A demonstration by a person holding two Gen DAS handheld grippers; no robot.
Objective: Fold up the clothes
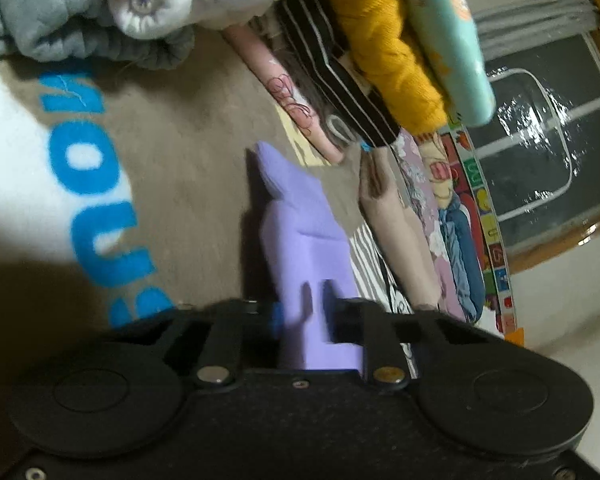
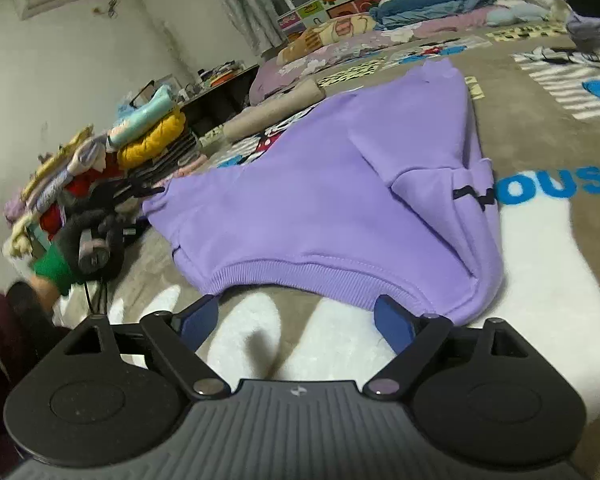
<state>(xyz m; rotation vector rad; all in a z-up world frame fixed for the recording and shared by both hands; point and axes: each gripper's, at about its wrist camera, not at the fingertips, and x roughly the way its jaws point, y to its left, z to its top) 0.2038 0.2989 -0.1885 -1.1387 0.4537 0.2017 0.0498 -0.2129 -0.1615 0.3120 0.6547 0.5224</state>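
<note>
1. A purple sweatshirt lies spread on a beige rug with blue letters and white patches; its ribbed hem faces the right wrist camera and one side is folded over with a sleeve tucked on top.
2. The right gripper hovers just in front of that hem with its jaws wide apart. The blue pads sit either side of a stretch of hem, and no cloth is pinched between them.
3. The left gripper is clamped on the purple sweatshirt: in its own view a band of purple cloth runs straight out from between the closed jaws.
4. In the right wrist view the left gripper shows at the far left corner of the garment, its black fingers meeting the cloth edge. It is carried by a hand with a green cuff.
5. Beside the sweatshirt stands a pile of folded clothes, with a yellow knit and a pale teal piece on top and a black striped item under them.
6. A grey and white heap of fleece lies on the rug near the left gripper.
7. Patterned bedding runs along the far edge of the rug, below a dark window.
</note>
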